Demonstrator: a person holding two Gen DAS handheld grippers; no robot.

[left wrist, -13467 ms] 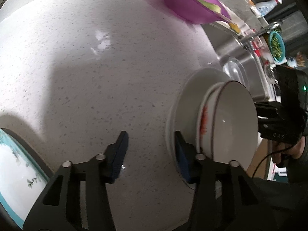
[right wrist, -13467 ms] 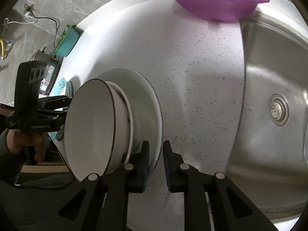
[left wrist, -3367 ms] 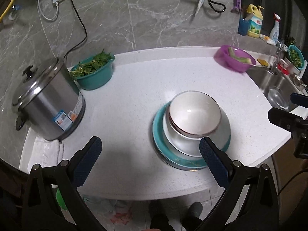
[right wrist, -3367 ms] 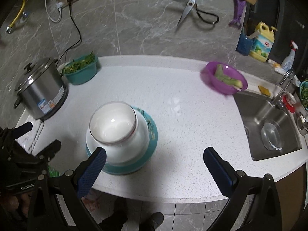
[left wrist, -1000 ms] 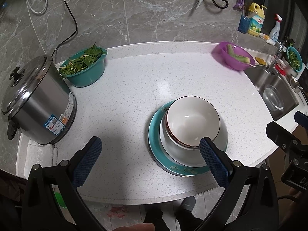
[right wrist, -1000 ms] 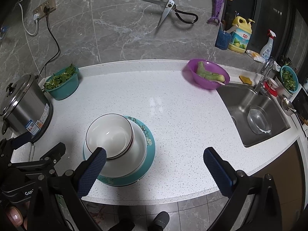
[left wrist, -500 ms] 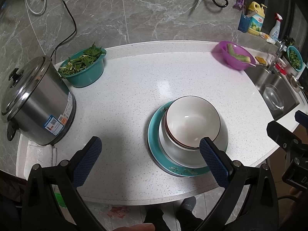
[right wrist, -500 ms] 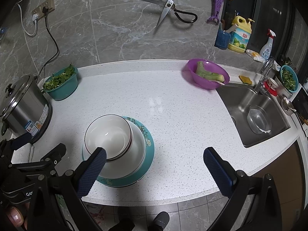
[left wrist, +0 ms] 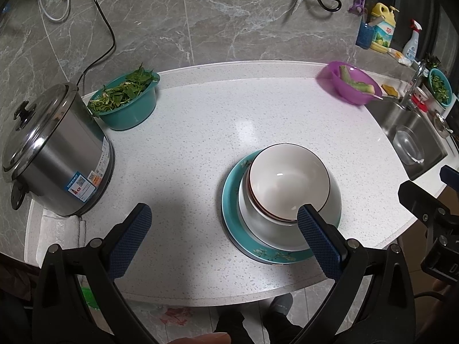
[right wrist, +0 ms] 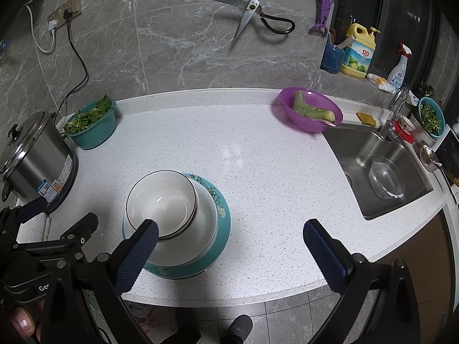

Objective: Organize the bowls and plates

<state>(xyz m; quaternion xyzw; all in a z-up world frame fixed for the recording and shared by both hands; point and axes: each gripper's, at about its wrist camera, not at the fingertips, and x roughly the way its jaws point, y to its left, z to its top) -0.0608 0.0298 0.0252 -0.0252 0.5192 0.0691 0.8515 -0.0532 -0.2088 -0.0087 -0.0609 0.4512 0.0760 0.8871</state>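
A stack of dishes rests near the front edge of the white counter: a teal plate at the bottom, a white plate on it, and nested white bowls on top. My left gripper hangs open, high above the counter in front of the stack, empty. My right gripper is also open and empty, held back from the counter edge. The right gripper's fingers show at the right of the left wrist view; the left gripper's fingers show at lower left of the right wrist view.
A steel rice cooker and a teal bowl of greens stand at the left. A purple bowl with vegetables sits by the sink, which holds a glass bowl. Scissors hang on the wall. A person's feet show on the floor below.
Since 13.5 s ago the white plate and bowls have been set on the teal plate and both grippers have let go and pulled back. Over the last second almost nothing moves.
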